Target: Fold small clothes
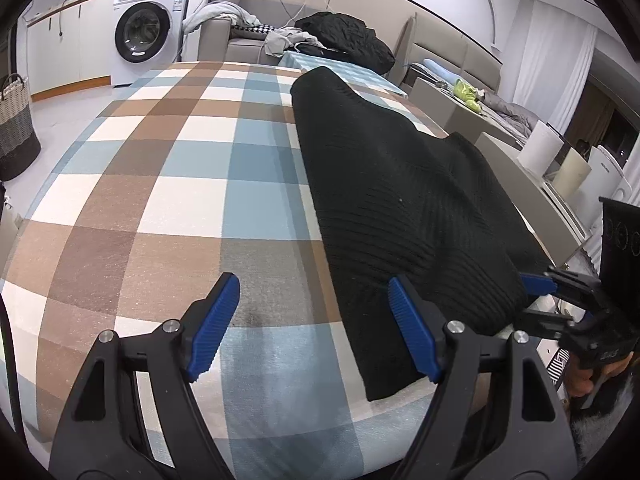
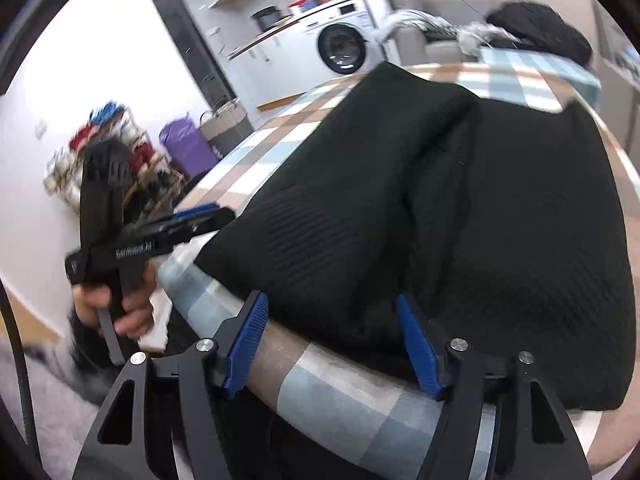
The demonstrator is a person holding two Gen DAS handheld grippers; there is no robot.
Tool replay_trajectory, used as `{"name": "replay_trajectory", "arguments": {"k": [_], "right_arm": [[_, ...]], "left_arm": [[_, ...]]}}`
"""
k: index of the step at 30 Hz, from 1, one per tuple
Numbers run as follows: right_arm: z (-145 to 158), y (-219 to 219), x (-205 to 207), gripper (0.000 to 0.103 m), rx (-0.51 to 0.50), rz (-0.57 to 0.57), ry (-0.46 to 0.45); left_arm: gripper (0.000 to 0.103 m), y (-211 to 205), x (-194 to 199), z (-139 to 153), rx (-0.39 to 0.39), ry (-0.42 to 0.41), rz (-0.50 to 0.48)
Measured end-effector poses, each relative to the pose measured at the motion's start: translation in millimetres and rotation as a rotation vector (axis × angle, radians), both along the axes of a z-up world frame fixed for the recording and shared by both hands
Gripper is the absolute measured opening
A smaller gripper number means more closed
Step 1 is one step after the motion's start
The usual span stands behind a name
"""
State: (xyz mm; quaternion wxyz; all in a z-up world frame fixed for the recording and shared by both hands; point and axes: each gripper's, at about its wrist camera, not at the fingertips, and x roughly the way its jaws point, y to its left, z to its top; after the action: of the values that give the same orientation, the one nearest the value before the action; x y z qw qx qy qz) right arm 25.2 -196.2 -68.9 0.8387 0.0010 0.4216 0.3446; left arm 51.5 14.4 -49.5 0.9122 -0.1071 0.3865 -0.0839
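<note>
A black ribbed knit garment (image 1: pixel 400 208) lies partly folded on a checked tablecloth (image 1: pixel 180 184), along its right side in the left wrist view. It fills the middle of the right wrist view (image 2: pixel 440 208), one side folded over. My left gripper (image 1: pixel 316 320) is open and empty, over the cloth at the garment's near left edge; it also shows in the right wrist view (image 2: pixel 192 220). My right gripper (image 2: pixel 332 340) is open at the table's near edge, at the garment's hem; its blue pad shows in the left wrist view (image 1: pixel 538 282).
A washing machine (image 1: pixel 146 26) and a woven basket (image 1: pixel 14 128) stand beyond the table on the left. A sofa with a black bundle (image 1: pixel 348 38) lies behind the table. A rack of items (image 2: pixel 108 152) stands on the left in the right wrist view.
</note>
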Motion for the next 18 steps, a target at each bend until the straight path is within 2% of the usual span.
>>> {"name": "replay_trajectory", "arguments": {"k": [1, 2, 3, 4, 5, 8, 10, 11, 12, 14, 18], "right_arm": [[-2, 2, -1, 0.062, -0.015, -0.005, -0.017], [-4, 3, 0, 0.044, -0.016, 0.000, -0.018], [-5, 4, 1, 0.031, -0.009, 0.009, -0.012], [1, 9, 10, 0.018, 0.002, 0.022, -0.010], [4, 7, 9, 0.011, 0.015, 0.030, -0.012], [23, -8, 7, 0.008, 0.143, 0.025, 0.038], [22, -20, 11, 0.008, 0.190, -0.027, 0.119], [16, -23, 15, 0.008, 0.175, -0.052, 0.157], [6, -24, 18, 0.008, 0.117, -0.088, 0.190], [-7, -29, 19, 0.010, 0.067, -0.122, 0.223], [2, -41, 14, 0.020, 0.138, -0.153, 0.172]], "left_arm": [[0.075, 0, 0, 0, 0.001, -0.003, -0.003], [0.075, -1, 0, 1, 0.003, -0.004, -0.005], [0.075, -1, -1, 1, 0.004, -0.004, -0.005], [0.075, 0, 0, 1, 0.002, -0.006, -0.001], [0.075, 0, -1, 1, 0.000, -0.006, 0.001], [0.075, 4, -2, 3, -0.012, -0.013, 0.012], [0.075, 4, -2, 3, -0.013, -0.013, 0.009], [0.075, 3, -1, 3, -0.010, -0.010, 0.008], [0.075, 2, -2, 2, -0.010, -0.007, 0.006], [0.075, -2, -2, 2, -0.012, 0.000, -0.012], [0.075, -14, -4, 2, 0.015, -0.013, -0.046]]}}
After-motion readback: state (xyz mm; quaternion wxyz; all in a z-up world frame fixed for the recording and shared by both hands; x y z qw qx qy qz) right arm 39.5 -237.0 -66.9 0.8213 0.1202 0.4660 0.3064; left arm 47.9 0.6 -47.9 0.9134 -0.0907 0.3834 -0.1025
